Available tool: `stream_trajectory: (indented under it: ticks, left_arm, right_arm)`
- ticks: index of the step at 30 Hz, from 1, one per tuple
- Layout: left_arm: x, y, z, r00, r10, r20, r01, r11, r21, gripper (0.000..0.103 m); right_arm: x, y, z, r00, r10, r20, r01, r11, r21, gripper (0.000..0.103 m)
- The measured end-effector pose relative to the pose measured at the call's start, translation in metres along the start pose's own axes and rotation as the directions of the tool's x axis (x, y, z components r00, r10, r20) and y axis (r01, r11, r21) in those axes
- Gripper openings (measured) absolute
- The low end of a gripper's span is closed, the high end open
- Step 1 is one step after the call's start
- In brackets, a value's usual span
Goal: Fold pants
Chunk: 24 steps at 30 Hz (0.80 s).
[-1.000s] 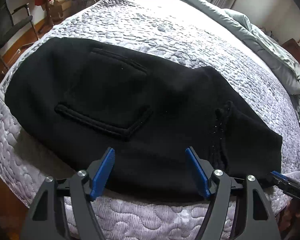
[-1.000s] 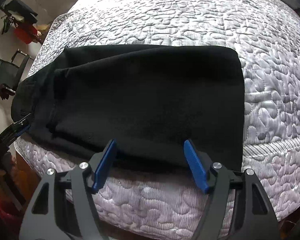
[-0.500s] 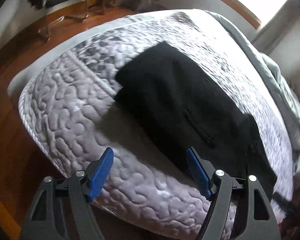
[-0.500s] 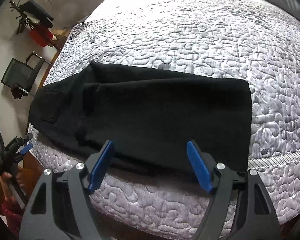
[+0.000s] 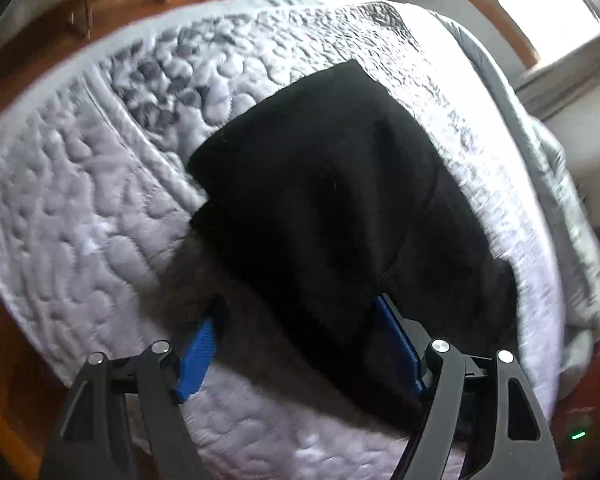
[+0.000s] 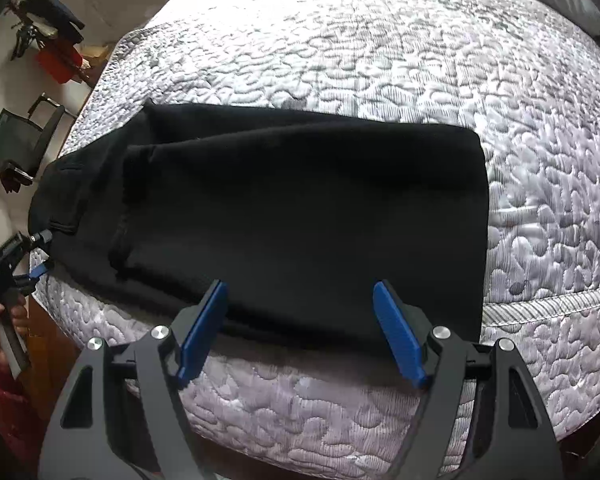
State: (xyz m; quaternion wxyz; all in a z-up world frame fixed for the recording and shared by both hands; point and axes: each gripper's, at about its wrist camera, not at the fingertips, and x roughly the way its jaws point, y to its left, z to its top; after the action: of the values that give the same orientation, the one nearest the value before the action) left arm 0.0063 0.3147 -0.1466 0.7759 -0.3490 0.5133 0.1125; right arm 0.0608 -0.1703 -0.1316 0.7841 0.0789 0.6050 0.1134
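Black pants (image 6: 292,216) lie folded lengthwise on a quilted white bed (image 6: 380,48), along its near edge. My right gripper (image 6: 300,320) is open, its blue fingers just above the near edge of the leg part. My left gripper (image 5: 300,332) is open at the waist end of the pants (image 5: 340,208), with the near fabric edge between its blue fingers; it also shows at the far left of the right wrist view (image 6: 36,256). Neither gripper holds cloth.
A grey duvet (image 5: 552,184) is bunched along the far side of the bed. Wooden floor (image 5: 28,52) surrounds the bed. A black chair (image 6: 20,144) and a red item (image 6: 60,64) stand by the wall at left.
My left gripper has swung around to the waist end and moved in close to the pants. My right gripper pulled back slightly, then came nearer the leg edge. Both stayed open.
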Motion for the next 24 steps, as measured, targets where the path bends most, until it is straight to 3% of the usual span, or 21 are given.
stream_trajectory:
  ticks: [1,3,6,9,11,13,17,24]
  left_arm:
    - [0.002,0.002,0.003,0.999,-0.035,-0.015,0.035,0.999,-0.027,0.072]
    - [0.000,0.003,0.005,0.994,-0.106,-0.034,0.104,0.993,-0.056,0.051]
    - [-0.009,-0.001,0.001,0.985,-0.173,0.002,0.173,0.983,-0.068,0.050]
    - [0.004,-0.006,0.006,0.993,-0.116,-0.031,0.116,0.993,-0.024,0.054]
    - [0.019,-0.002,0.009,0.993,-0.109,-0.051,0.107,0.994,-0.037,0.064]
    - [0.020,-0.002,0.011,0.992,-0.120,-0.046,0.117,0.991,-0.061,0.063]
    - [0.011,-0.009,0.010,0.989,-0.146,-0.006,0.145,0.988,-0.057,0.041]
    - [0.015,0.003,0.015,0.983,-0.183,0.010,0.183,0.975,-0.123,0.036]
  right_arm:
    - [0.003,-0.002,0.000,1.000,-0.002,-0.007,0.002,1.000,0.006,0.075]
    - [0.007,-0.003,-0.001,1.000,-0.002,-0.013,0.002,1.000,0.008,0.075]
    - [0.011,-0.003,-0.002,1.000,-0.005,-0.018,0.005,1.000,-0.003,0.077]
    - [0.014,0.000,0.000,1.000,-0.013,-0.023,0.013,1.000,-0.011,0.079]
    - [0.016,0.002,0.000,1.000,-0.021,-0.021,0.021,0.999,-0.027,0.081]
    - [0.017,0.003,0.000,1.000,-0.025,-0.017,0.024,0.999,-0.035,0.081]
    - [0.019,0.001,0.000,1.000,-0.015,-0.014,0.015,0.999,-0.035,0.081]
    - [0.022,0.003,0.000,1.000,-0.017,-0.009,0.016,0.999,-0.050,0.084]
